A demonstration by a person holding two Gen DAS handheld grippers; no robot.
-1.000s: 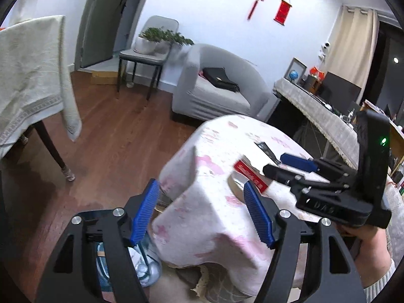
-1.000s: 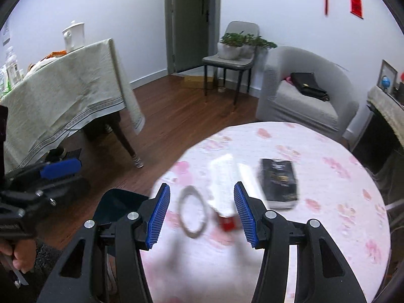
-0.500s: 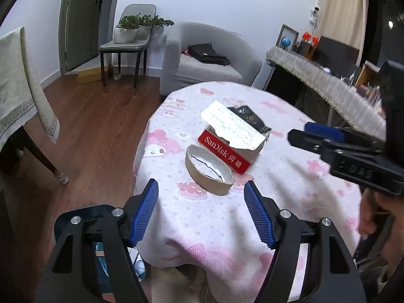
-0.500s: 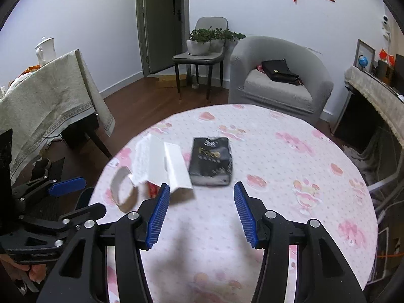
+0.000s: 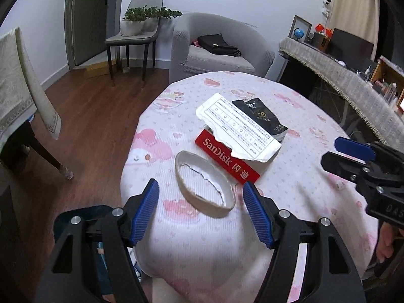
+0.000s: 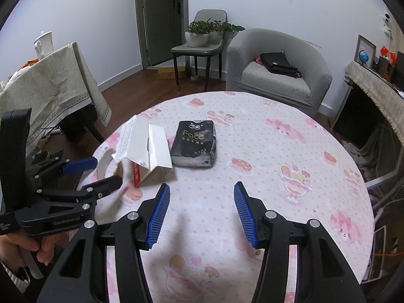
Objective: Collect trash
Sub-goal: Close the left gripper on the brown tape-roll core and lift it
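A cardboard tape ring point(image 5: 204, 185) lies on the pink round table point(image 5: 290, 181), just ahead of my open, empty left gripper point(image 5: 200, 198). Behind it lies a torn red SanDisk box point(image 5: 227, 157) with its white flap point(image 5: 237, 128) up, and a black tissue pack point(image 5: 261, 116). In the right wrist view the box point(image 6: 149, 149) and black pack point(image 6: 195, 143) lie ahead and left of my open, empty right gripper point(image 6: 199, 203). The left gripper point(image 6: 88, 174) shows there at the ring point(image 6: 104, 165).
A dark blue bin point(image 5: 83, 212) stands on the wood floor below the table's left edge. A grey armchair point(image 6: 277, 73), a chair with plants point(image 6: 202, 43) and a cloth-covered table point(image 6: 50, 80) stand beyond. A cabinet point(image 5: 341, 80) lines the right side.
My left gripper has risen from below the table edge and now faces the ring from above. My right gripper has swung right, so the box and pack sit further left in its view.
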